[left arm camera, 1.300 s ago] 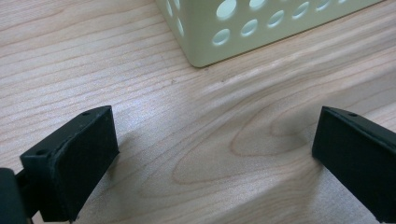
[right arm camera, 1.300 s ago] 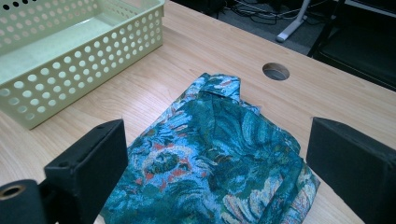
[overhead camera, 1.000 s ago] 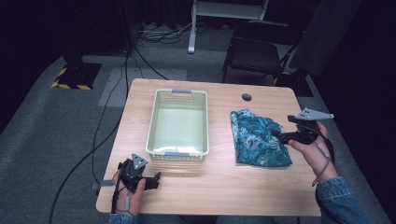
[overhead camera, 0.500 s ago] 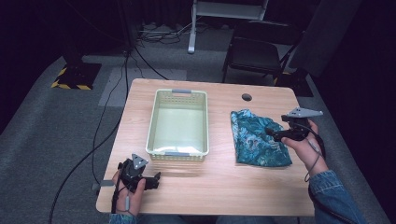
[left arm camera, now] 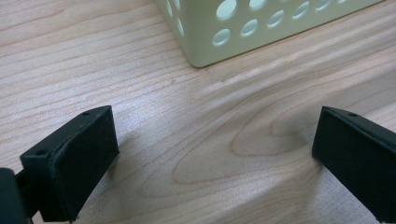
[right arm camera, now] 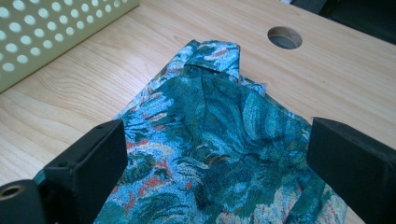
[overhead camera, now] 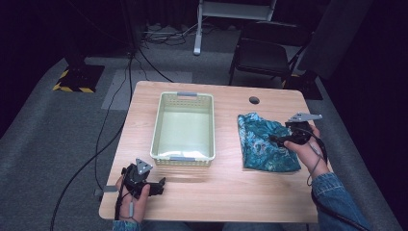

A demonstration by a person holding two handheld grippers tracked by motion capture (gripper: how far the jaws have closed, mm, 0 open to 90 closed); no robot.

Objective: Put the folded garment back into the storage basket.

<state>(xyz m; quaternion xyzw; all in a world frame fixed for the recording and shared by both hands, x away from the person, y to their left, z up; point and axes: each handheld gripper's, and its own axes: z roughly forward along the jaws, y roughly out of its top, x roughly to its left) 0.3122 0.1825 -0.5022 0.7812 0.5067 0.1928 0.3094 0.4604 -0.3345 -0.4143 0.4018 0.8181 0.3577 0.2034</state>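
- Step: right gripper [overhead camera: 278, 139] over the patterned cloth [overhead camera: 262, 142] near the table's [overhead camera: 226, 192] right edge, jaws apart (nothing gripped).
- Next: lower, pinch 1 fold.
- Left gripper [overhead camera: 161, 183] idle at front-left corner, jaws apart.

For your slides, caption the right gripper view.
Open right hand-held gripper poised over patterned teal cloth on wooden table.
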